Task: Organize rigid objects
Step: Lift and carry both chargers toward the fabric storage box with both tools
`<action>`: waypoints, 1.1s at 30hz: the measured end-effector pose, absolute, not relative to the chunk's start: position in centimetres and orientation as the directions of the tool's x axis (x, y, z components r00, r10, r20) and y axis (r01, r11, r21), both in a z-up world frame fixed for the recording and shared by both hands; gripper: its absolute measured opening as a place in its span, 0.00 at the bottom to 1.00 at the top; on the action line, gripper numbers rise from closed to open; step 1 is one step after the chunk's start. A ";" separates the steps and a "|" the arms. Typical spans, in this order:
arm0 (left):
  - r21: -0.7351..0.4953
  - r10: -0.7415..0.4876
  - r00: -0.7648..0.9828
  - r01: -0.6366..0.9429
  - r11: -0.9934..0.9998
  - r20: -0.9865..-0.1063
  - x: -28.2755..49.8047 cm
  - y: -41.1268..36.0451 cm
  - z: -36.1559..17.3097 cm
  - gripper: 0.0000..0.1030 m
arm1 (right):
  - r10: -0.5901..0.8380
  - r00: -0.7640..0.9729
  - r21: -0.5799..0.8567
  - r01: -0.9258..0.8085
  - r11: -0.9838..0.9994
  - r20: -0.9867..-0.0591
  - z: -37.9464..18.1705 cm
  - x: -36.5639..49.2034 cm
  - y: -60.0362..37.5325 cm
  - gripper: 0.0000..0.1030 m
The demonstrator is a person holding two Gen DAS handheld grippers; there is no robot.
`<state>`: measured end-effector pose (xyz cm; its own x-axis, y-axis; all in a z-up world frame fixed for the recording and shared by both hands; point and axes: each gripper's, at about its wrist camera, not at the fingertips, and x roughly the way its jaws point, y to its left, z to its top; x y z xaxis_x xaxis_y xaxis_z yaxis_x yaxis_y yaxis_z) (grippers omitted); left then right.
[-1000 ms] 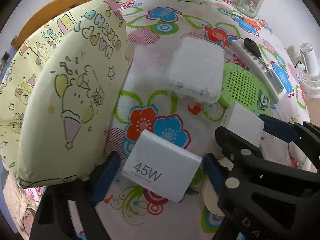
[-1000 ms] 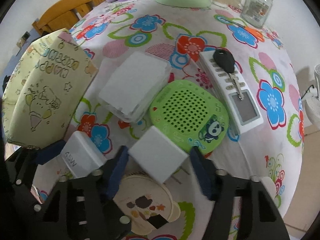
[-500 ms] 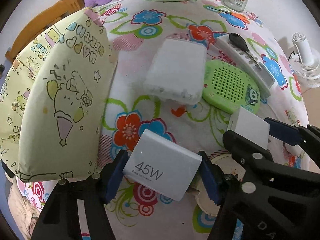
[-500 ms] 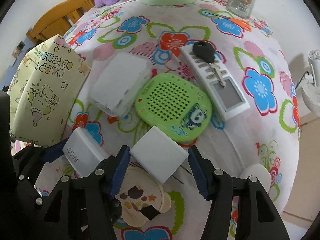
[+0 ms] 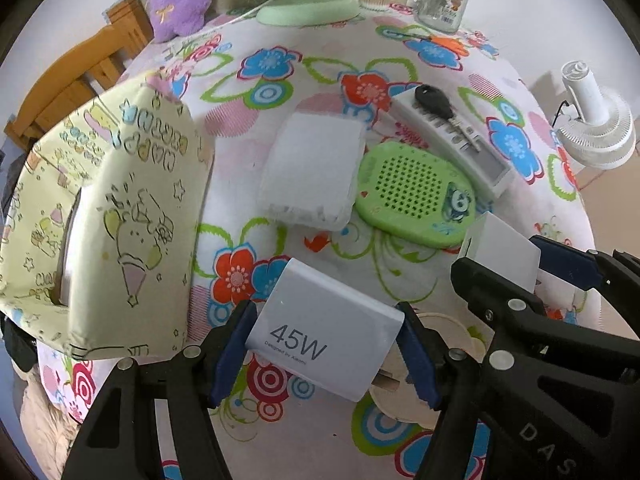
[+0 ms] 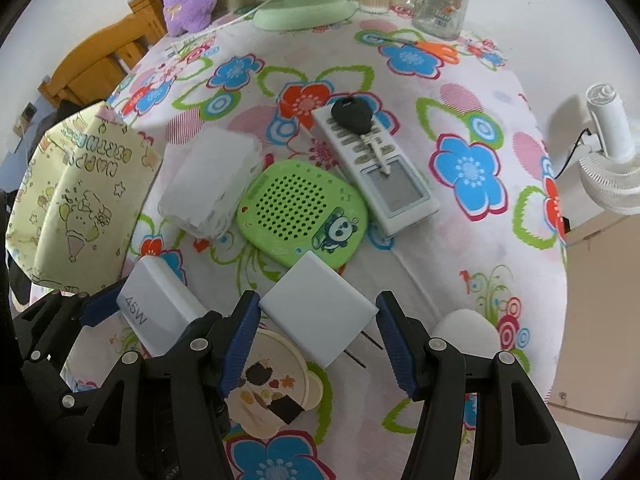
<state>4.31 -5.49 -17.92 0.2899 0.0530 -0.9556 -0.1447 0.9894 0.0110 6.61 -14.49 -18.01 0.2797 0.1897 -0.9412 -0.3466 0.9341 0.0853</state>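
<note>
My left gripper (image 5: 324, 344) is shut on a white charger marked 45W (image 5: 320, 320), its blue pads pressing both sides, held above the flowered tablecloth (image 5: 320, 60). Just to its right, my right gripper (image 6: 316, 320) is shut on a plain white charger (image 6: 316, 304) whose two prongs point down and to the right. In the right wrist view the left gripper (image 6: 156, 316) shows at the lower left with the 45W charger (image 6: 152, 308). In the left wrist view the right gripper (image 5: 504, 258) and the plain charger (image 5: 500, 248) sit at the right edge.
On the table lie a green panda speaker (image 6: 300, 212), a white remote (image 6: 384, 184) with a black car key (image 6: 354, 114) on it, a frosted box (image 6: 212, 180) and a round patterned coaster (image 6: 272, 392). A yellow gift bag (image 5: 120, 208) stands left. A fan base (image 6: 304, 8) and jar (image 6: 440, 4) stand at the back.
The left gripper's jaws closed onto the 45W charger. Both grippers then rose with their chargers, so the table looks farther away and more of its back edge shows.
</note>
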 end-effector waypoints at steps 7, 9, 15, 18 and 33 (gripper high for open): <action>0.013 0.052 0.318 -0.123 0.992 -0.947 4.3 -5.7 -16.0 0.69 | 0.194 0.310 0.091 -0.319 0.943 -0.931 -16.2 6.7 -15.3 0.61; 0.013 0.051 0.324 -0.118 0.993 -0.945 4.5 -5.8 -15.5 0.69 | 0.194 0.318 0.090 -0.312 0.946 -0.928 -15.6 6.8 -15.4 0.61; 0.017 0.051 0.351 -0.099 0.995 -0.935 4.9 -6.3 -13.8 0.69 | 0.195 0.347 0.091 -0.293 0.952 -0.918 -13.9 6.9 -16.0 0.61; 0.018 0.050 0.363 -0.090 0.996 -0.931 5.0 -6.4 -12.9 0.69 | 0.195 0.361 0.091 -0.286 0.954 -0.912 -13.1 6.8 -16.2 0.61; 0.017 0.046 0.428 -0.072 0.997 -0.903 4.7 -6.4 -8.1 0.69 | 0.218 0.426 0.104 -0.275 0.956 -0.878 -8.3 6.1 -16.4 0.61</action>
